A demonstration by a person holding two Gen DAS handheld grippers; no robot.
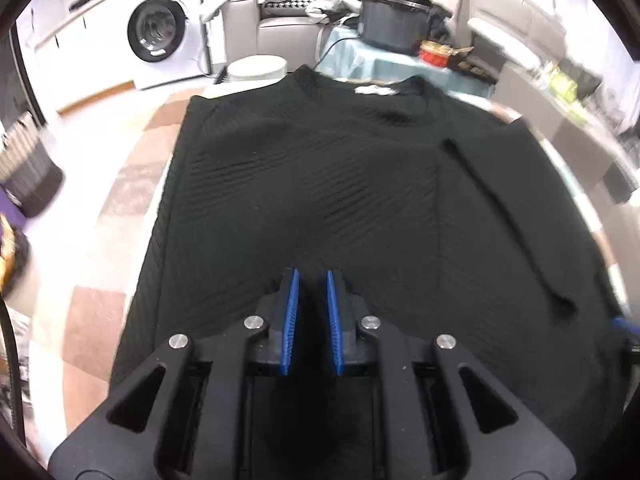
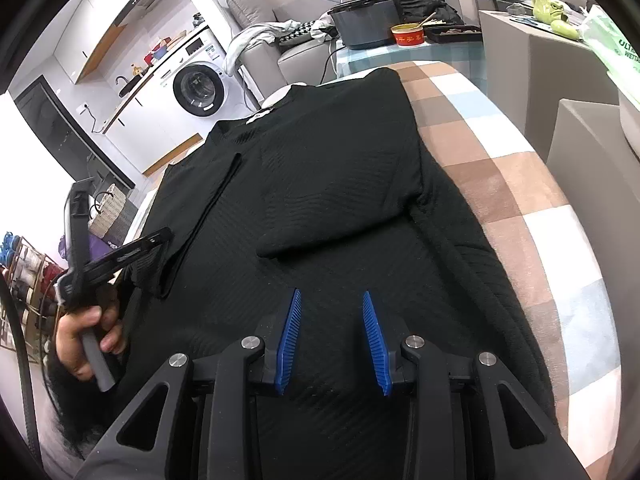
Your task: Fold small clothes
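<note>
A black ribbed sweater (image 1: 320, 184) lies flat on a checked cloth, collar at the far end, both sleeves folded in over the body. It also shows in the right wrist view (image 2: 328, 184). My left gripper (image 1: 312, 276) hovers over the sweater's near hem, jaws a little apart and empty. My right gripper (image 2: 332, 296) hovers over the hem further right, jaws open and empty. The left gripper's body (image 2: 116, 260) shows in the right wrist view at the left, held in a hand.
The checked cloth (image 2: 520, 184) covers the table to the right of the sweater. A dark pot (image 1: 392, 20), a red bowl (image 1: 434, 54) and a washing machine (image 1: 164, 36) stand behind. A woven basket (image 1: 28, 168) is at the left.
</note>
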